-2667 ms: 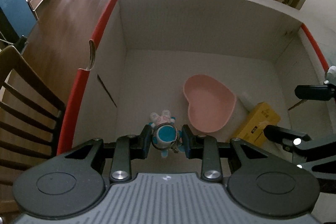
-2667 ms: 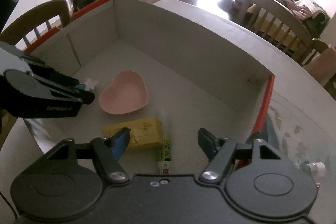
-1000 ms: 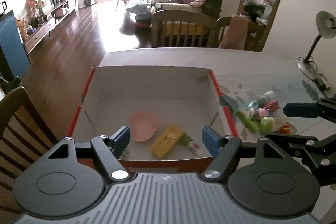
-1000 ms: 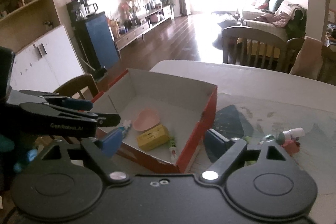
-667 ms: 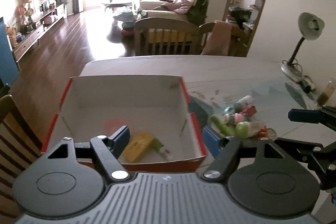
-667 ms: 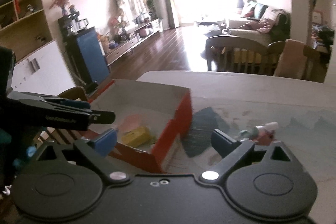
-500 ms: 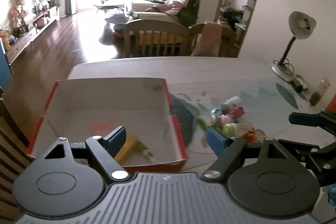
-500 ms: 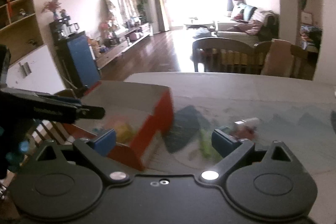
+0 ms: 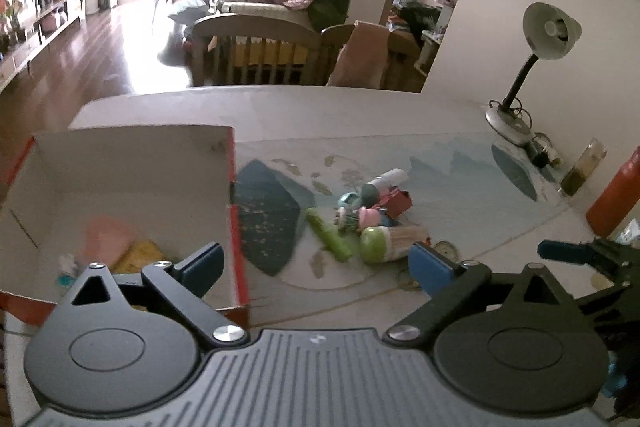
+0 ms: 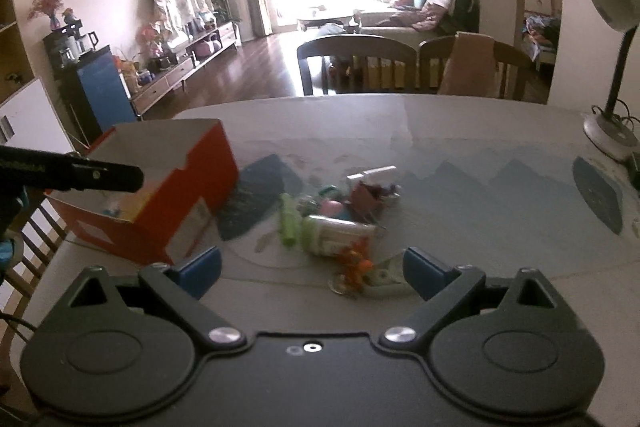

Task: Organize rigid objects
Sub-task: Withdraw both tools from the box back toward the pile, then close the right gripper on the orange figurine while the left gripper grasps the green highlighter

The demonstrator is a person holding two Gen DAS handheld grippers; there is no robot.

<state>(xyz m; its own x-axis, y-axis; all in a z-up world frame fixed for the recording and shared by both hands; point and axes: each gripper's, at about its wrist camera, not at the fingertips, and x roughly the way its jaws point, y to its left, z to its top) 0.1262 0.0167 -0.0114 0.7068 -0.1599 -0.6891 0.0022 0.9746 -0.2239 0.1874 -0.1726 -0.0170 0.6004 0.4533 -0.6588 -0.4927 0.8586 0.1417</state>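
A red cardboard box (image 9: 120,163) (image 10: 176,195) stands on the table's left side. Inside it lie a pink heart dish (image 9: 106,237), a yellow packet (image 9: 142,255) and a small blue-white toy (image 9: 66,267). To its right is a pile of small items: a green tube (image 9: 328,235) (image 10: 289,219), a green-capped jar (image 9: 384,243) (image 10: 336,233), a pink-topped toy (image 9: 360,217), a red box (image 9: 398,203) and a white bottle (image 9: 386,181). My left gripper (image 9: 316,265) is open and empty, held above the box's right edge. My right gripper (image 10: 312,269) is open and empty, short of the pile.
A desk lamp (image 9: 536,67) (image 10: 612,75) stands at the table's far right, with a brown bottle (image 9: 580,169) and a red bottle (image 9: 614,195) near it. Wooden chairs (image 9: 256,51) stand behind the table. An orange trinket (image 10: 356,263) and a metal piece lie near the right gripper.
The left gripper let go of the blue-white toy in the box and opened. Both grippers rose out of the box and swung right toward the pile.
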